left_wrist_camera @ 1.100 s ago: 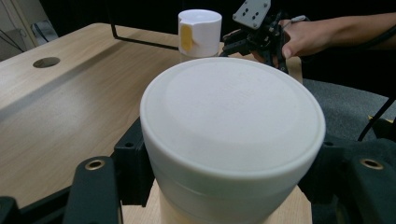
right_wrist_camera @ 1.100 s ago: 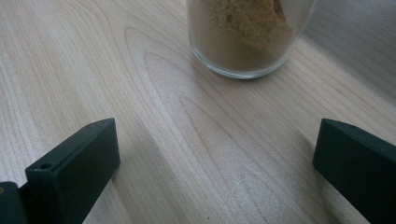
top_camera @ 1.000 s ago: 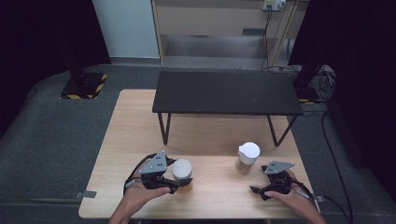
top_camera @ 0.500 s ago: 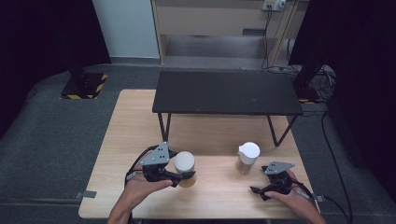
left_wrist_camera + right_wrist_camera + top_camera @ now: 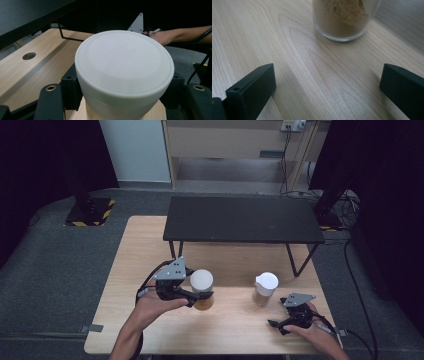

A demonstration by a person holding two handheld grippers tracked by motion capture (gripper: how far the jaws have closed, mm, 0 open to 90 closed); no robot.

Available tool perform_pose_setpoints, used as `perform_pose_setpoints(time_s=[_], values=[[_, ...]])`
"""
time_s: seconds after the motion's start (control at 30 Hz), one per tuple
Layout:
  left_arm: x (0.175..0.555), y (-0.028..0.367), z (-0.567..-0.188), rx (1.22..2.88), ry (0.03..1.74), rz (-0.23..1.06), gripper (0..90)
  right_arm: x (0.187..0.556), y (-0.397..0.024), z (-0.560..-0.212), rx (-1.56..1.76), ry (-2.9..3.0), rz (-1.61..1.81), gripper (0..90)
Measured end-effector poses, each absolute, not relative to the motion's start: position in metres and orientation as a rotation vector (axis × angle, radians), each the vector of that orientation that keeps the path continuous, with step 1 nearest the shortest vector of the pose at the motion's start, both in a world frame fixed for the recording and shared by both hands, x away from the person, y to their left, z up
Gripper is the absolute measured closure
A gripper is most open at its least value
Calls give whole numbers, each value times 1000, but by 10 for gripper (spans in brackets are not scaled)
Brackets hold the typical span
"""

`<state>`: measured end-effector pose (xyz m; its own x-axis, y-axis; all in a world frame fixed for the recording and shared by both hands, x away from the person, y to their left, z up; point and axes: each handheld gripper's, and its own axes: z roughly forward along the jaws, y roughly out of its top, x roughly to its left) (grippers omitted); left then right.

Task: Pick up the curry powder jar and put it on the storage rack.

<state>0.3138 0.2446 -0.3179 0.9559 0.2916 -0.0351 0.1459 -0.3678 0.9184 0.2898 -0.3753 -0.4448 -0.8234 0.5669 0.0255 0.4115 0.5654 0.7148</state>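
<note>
Left gripper (image 5: pixel 200 296) held above the tabletop (image 5: pixel 140 245) near its front edge, left of centre; jaws clamped on a jar (image 5: pixel 202 289), one on each side below the lid. Left hand (image 5: pixel 155 304) wrapped around the gripper body, forearm entering across the front edge. Right gripper (image 5: pixel 276 325) low at the front right corner, jaws spread apart, nothing between them; right hand (image 5: pixel 312 332) behind it.

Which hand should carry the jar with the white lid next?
Left, probably. The left claw is already clamped on that jar. The right claw sits open on the table, near the other jar.
</note>
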Motion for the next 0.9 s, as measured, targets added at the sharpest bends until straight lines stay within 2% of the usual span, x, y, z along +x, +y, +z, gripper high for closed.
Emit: perform_pose_setpoints(time_s=[0.33, 0.9], values=[[330, 229, -289, 2007, 293, 153, 331, 290, -375, -445, 821, 2591, 1102, 13], [357, 222, -251, 1989, 262, 167, 331, 290, -375, -445, 821, 2592, 1103, 13]])
